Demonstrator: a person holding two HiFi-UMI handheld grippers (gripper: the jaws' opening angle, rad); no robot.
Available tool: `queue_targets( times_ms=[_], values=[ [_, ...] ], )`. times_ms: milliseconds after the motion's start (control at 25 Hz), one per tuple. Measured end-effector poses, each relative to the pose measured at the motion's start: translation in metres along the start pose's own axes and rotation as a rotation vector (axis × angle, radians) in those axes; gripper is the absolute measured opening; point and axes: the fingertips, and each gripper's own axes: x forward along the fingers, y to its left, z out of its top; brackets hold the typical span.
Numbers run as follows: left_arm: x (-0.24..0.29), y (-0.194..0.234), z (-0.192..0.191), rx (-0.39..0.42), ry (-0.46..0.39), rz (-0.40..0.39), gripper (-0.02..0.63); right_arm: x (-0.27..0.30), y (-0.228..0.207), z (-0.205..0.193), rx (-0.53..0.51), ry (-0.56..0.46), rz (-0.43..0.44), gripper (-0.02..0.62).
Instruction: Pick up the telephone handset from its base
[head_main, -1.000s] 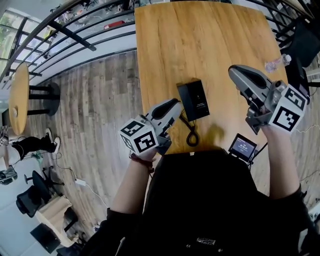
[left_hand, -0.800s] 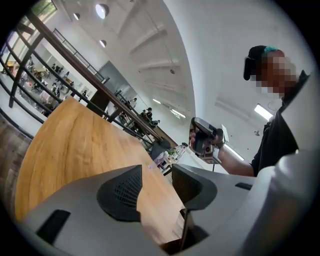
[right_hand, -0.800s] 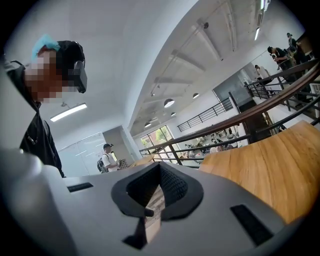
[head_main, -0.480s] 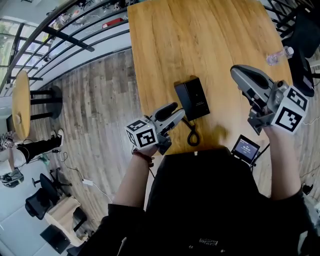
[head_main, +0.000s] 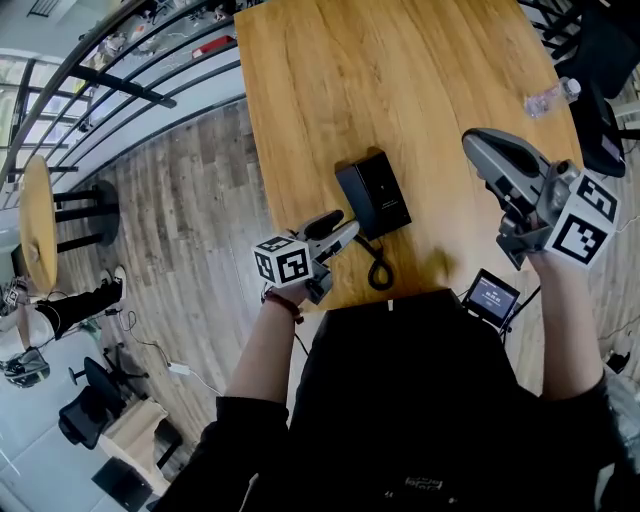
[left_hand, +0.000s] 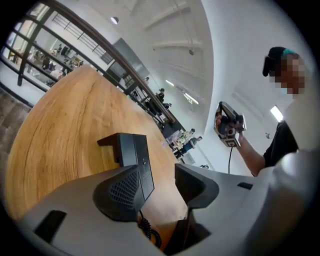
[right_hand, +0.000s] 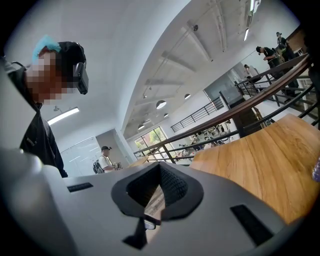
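Grey, the left gripper (left_hand: 161, 175) holds its jaws wide, having just been opening, gripping nothing. Beyond them the coiled cord (left_hand: 149, 233) and black telephone (head_main: 373, 193) lie on the wooden table (head_main: 400, 90). One jaw hides part of the telephone, and handset (head_main: 352, 195) and base (head_main: 388, 195) are hard to separate. The right gripper (head_main: 478, 148) hangs closed, empty. Railings (head_main: 130, 85) and plank floor (head_main: 200, 200) lie beyond.

No print is legible, even on the small screen (head_main: 489, 297).

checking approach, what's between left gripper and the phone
Only the coiled cord and bare table lie before the telephone, per the left gripper view. The left gripper has just been opening its jaws, gripping nothing.
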Motion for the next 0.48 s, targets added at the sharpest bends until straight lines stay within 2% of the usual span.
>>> queue_targets(
  times_ms=[240,480],
  values=[
    [0.012,0.025,-0.020,-0.063,0.051,0.020,0.218,-0.009,-0.005,-0.003,0.011,-0.001,-0.025,0.017],
    [0.020,0.039,-0.027,-0.094,0.075,0.033,0.247,-0.013,-0.009,-0.007,0.025,-0.007,-0.040,0.017]
  ],
)
